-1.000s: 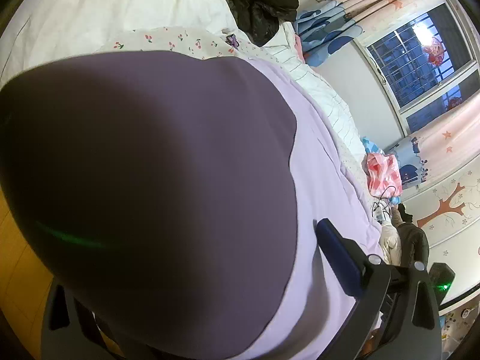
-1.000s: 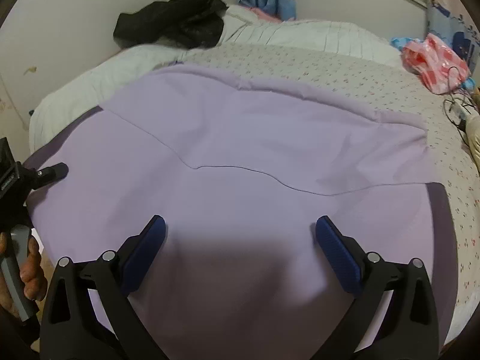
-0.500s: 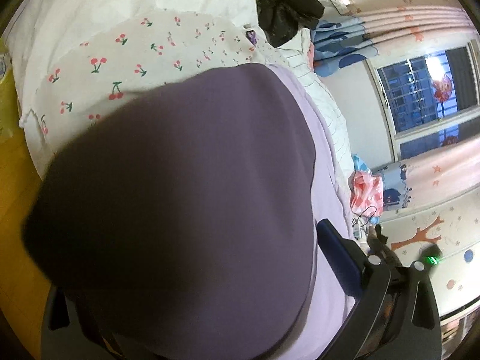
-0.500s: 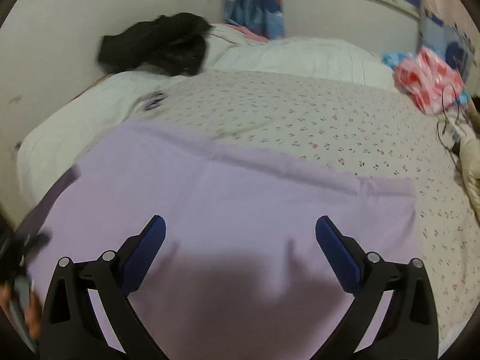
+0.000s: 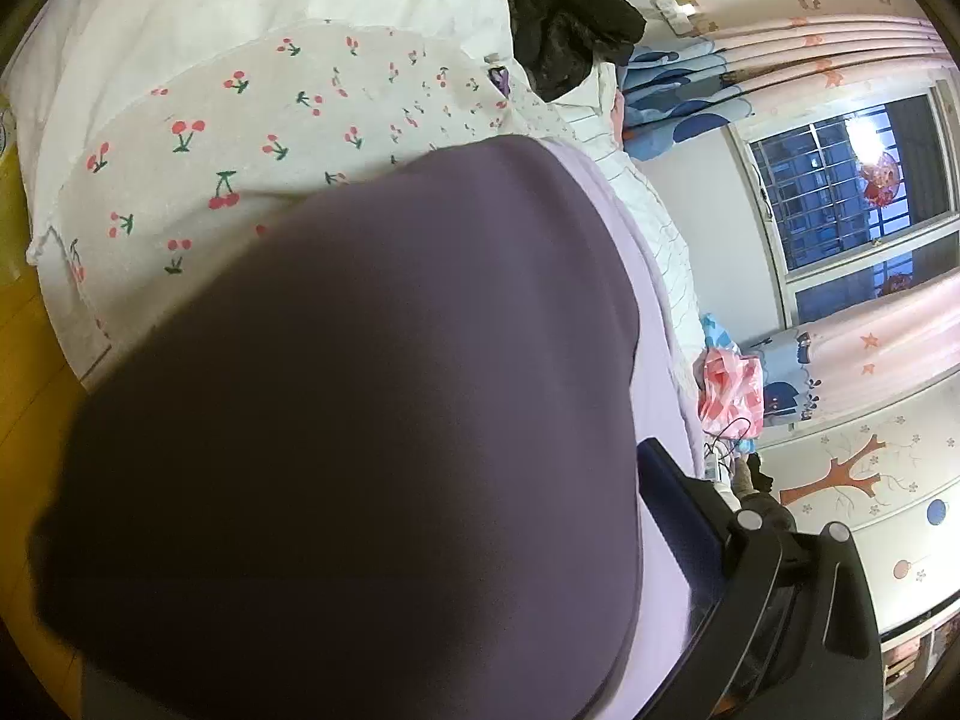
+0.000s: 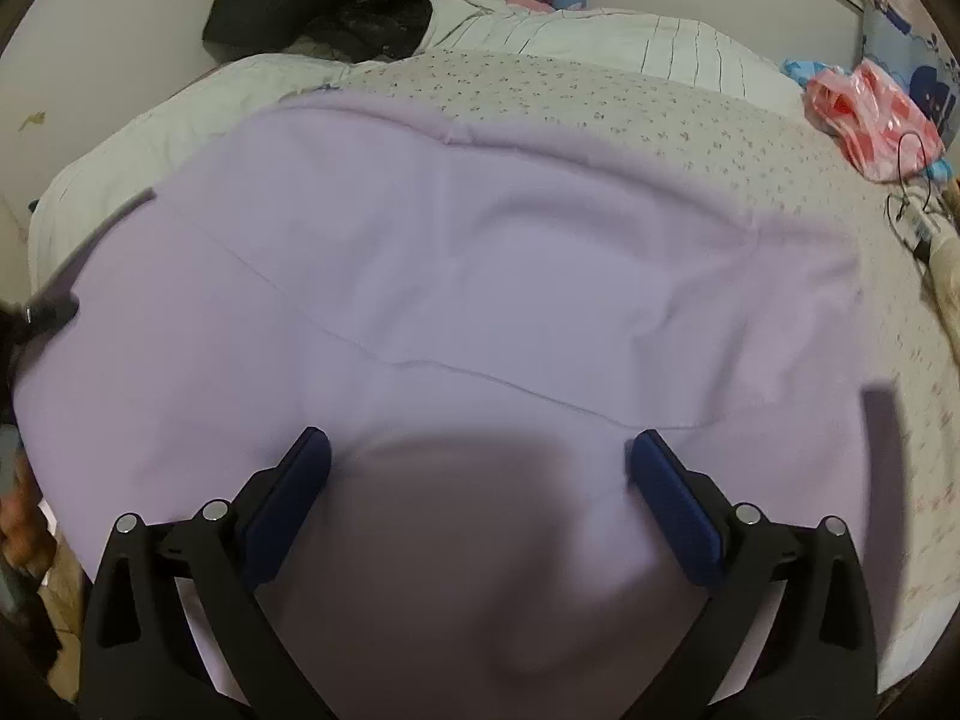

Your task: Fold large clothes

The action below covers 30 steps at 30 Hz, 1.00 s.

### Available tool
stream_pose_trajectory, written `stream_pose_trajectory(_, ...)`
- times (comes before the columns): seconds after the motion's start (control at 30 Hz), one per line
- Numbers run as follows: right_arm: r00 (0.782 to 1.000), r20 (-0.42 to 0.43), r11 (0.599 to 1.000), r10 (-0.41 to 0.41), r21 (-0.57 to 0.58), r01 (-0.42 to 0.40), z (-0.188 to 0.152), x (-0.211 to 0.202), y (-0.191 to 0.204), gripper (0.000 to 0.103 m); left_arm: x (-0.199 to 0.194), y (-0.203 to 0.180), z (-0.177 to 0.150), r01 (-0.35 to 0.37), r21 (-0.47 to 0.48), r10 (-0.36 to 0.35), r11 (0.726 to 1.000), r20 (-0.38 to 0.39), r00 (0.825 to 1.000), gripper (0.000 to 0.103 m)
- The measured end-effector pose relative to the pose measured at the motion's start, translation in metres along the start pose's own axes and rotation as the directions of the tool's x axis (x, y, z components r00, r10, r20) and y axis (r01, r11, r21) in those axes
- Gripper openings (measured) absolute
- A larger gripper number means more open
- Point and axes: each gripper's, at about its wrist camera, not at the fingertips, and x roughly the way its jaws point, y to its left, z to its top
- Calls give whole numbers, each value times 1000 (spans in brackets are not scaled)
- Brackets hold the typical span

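A large lilac cloth (image 6: pixel 480 276) lies spread over the bed, with a fold edge running across it. My right gripper (image 6: pixel 477 468) is above its near part with jaws wide apart, and dark cloth rises between the fingers close to the lens. In the left wrist view the same cloth (image 5: pixel 372 420) hangs dark and close, covering most of the frame and the left finger. Only the right finger (image 5: pixel 678 504) of my left gripper shows. The left gripper also appears at the left edge of the right wrist view (image 6: pixel 42 312), blurred.
The bed has a cherry-print sheet (image 5: pixel 252 138) and a white quilt (image 6: pixel 600 42). A black garment (image 6: pixel 336 6) lies at the far corner. A pink bag (image 6: pixel 870 120) and cables lie at the right. A curtained window (image 5: pixel 840 180) stands beyond the bed.
The cloth has been drawn toward me and then let spread out over the bed again. In the left wrist view more of the cherry sheet is uncovered. The right gripper stays open.
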Motion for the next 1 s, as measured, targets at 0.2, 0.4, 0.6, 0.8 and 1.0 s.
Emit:
stream_pose_trajectory(0.2, 1000, 22, 1000, 1, -13, 0, -13, -12, 19, 97, -1, -4, -1, -17, 35, 16, 999, 22, 1000, 96)
stream_pose_trajectory(0.4, 997, 73, 1000, -5, -3, 5, -15, -22, 18, 97, -5, -11, -3, -23, 93, 19, 995, 40, 999, 93)
stream_pose_trajectory(0.6, 995, 49, 992, -87, -87, 91, -34, 17, 35, 97, -17, -43, -10, 37, 227, -53, 973, 68, 996, 90)
stream_pose_trajectory(0.8, 985, 148, 992, -88, -80, 100, -53, 20, 35, 97, -28, -121, -22, 234, 421, -255, 876, -7, 967, 87)
stream_pose_trajectory(1.0, 984, 167, 998, 57, 4, -58, -62, -9, 8, 97, -4, -201, -49, 461, 459, -419, 759, -198, 886, 86)
